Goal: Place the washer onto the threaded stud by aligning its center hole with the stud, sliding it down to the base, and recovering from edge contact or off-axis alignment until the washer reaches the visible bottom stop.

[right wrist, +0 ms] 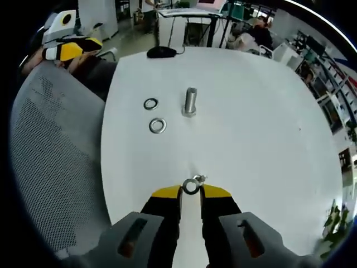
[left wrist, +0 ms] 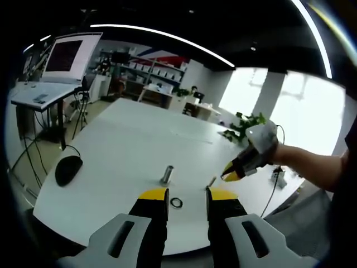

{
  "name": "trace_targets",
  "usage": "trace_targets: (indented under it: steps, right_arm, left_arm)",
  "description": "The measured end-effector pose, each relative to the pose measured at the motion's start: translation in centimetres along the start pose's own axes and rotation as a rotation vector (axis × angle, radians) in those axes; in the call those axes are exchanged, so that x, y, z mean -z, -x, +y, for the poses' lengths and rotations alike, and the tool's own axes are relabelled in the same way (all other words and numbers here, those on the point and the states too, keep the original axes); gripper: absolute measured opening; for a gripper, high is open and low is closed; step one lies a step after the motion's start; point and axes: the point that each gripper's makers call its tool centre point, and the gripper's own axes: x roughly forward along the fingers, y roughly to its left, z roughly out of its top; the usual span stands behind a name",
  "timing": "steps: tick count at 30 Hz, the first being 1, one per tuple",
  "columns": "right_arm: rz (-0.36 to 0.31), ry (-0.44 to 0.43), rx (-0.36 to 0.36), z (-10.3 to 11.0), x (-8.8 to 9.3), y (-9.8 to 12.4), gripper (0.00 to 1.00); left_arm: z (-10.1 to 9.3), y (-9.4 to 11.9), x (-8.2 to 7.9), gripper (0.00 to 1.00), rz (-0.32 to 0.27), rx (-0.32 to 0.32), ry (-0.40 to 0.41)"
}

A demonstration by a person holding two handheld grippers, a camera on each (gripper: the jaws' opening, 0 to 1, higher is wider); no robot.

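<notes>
The right gripper [right wrist: 191, 190] held a small silver metal washer [right wrist: 191, 186] by its rim between narrowed yellow-tipped fingers, well short of the upright threaded steel stud [right wrist: 190, 101] on the white tabletop [right wrist: 251, 128]. Thin, stiff and probably slippery, it favoured an edge grip. The left gripper [left wrist: 187, 195] hovered parted, empty.

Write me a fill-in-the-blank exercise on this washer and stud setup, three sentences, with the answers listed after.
1. The right gripper is shut on a ____.
2. In the right gripper view, the threaded stud stands ____ on the white table.
3. In that view, ____ loose rings, one dark ring and one silver ring, lie on the table beside the stud.

Missing words: washer; upright; two
</notes>
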Motion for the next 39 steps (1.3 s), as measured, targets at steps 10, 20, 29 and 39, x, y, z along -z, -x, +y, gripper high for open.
trace_targets:
  steps: [10,20,29,39]
  right_arm:
    - [0.011,0.019,0.020,-1.0,-0.3,-1.0,0.15]
    - [0.026,0.015,0.023,-1.3,-0.1,-1.7,0.15]
    - [0.034,0.011,0.016,-1.2,0.3,-2.4,0.15]
    - [0.056,0.003,0.004,-1.0,1.1,-3.7,0.15]
  left_arm:
    - [0.0,0.0,0.0,0.25,0.000,-0.002,0.005]
    - [0.1,0.0,-0.1,0.25,-0.003,-0.007,0.005]
    - [0.1,0.0,0.0,0.25,0.002,-0.007,0.005]
    - [0.2,0.0,0.0,0.25,0.002,-0.012,0.009]
